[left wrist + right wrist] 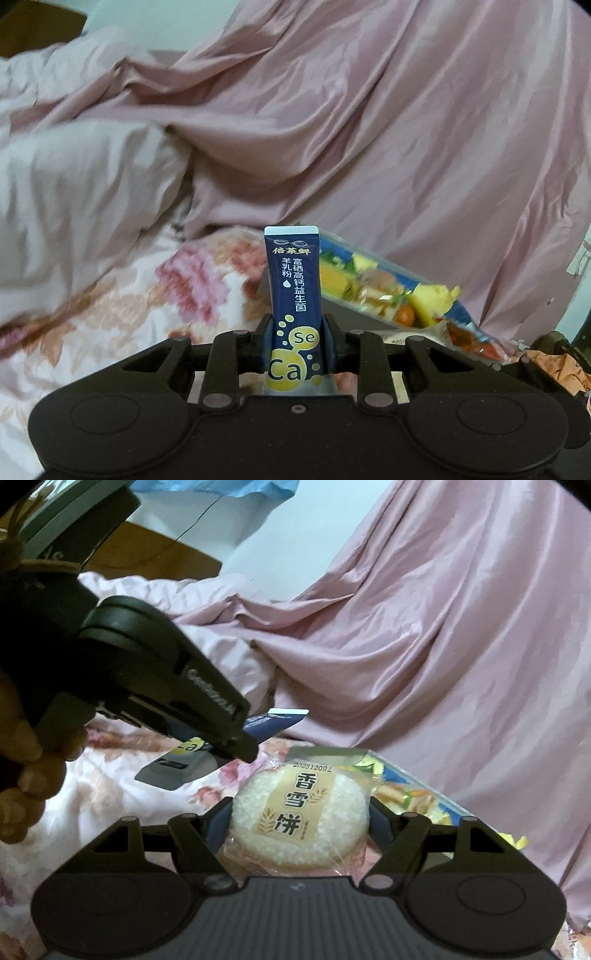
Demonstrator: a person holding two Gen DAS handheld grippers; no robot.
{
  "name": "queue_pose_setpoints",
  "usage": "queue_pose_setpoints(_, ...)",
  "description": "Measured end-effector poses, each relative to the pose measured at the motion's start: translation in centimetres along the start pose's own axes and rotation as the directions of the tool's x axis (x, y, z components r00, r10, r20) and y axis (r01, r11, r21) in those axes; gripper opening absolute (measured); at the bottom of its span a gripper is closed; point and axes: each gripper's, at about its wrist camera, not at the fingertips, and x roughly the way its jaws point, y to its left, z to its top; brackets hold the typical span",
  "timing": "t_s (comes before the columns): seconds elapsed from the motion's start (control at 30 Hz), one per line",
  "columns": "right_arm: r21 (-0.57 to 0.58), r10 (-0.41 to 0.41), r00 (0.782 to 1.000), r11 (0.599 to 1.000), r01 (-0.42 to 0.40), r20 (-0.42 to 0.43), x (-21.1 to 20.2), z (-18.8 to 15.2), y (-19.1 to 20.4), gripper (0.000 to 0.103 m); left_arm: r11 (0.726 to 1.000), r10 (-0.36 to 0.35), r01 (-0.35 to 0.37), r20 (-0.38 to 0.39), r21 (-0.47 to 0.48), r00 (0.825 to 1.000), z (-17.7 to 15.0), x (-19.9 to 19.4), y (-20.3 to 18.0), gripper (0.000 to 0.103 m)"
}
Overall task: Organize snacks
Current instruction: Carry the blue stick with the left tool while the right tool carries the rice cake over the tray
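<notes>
My left gripper (297, 326) is shut on a dark blue stick sachet (294, 288) with yellow "Se" and "Ca" circles, held upright above the bed. In the right wrist view the same left gripper (243, 749) comes in from the left with the blue sachet (275, 723) poking out past its fingertips. My right gripper (299, 812) is shut on a round white rice cracker in a clear wrapper (301, 812), its pads pressed on both sides. A colourful blue and yellow snack bag (391, 288) lies on the bed behind both grippers; the right wrist view shows the snack bag (406, 794) too.
A floral bedsheet (129, 314) covers the bed under the grippers. A rumpled pink quilt (406, 129) rises behind and to the right. A pale pillow (74, 192) lies at the left. A person's hand (22, 786) grips the left tool. Orange wrappers (561, 369) sit at the far right.
</notes>
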Motion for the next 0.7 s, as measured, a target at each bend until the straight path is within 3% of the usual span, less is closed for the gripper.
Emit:
queue_pose_setpoints(0.37, 0.119, -0.067, 0.996, 0.991, 0.059, 0.066, -1.7, 1.2, -4.7, 0.078, 0.999, 0.025, -0.028, 0.056, 0.047, 0.998, 2.7, 0.0, -4.7, 0.029)
queue_pose_setpoints(0.7, 0.282, -0.169, 0.983, 0.948, 0.145, 0.065, -0.7, 0.1, -10.8, 0.078, 0.996, 0.018, -0.02, 0.023, 0.087, 1.0, 4.4, 4.7, -8.5, 0.029)
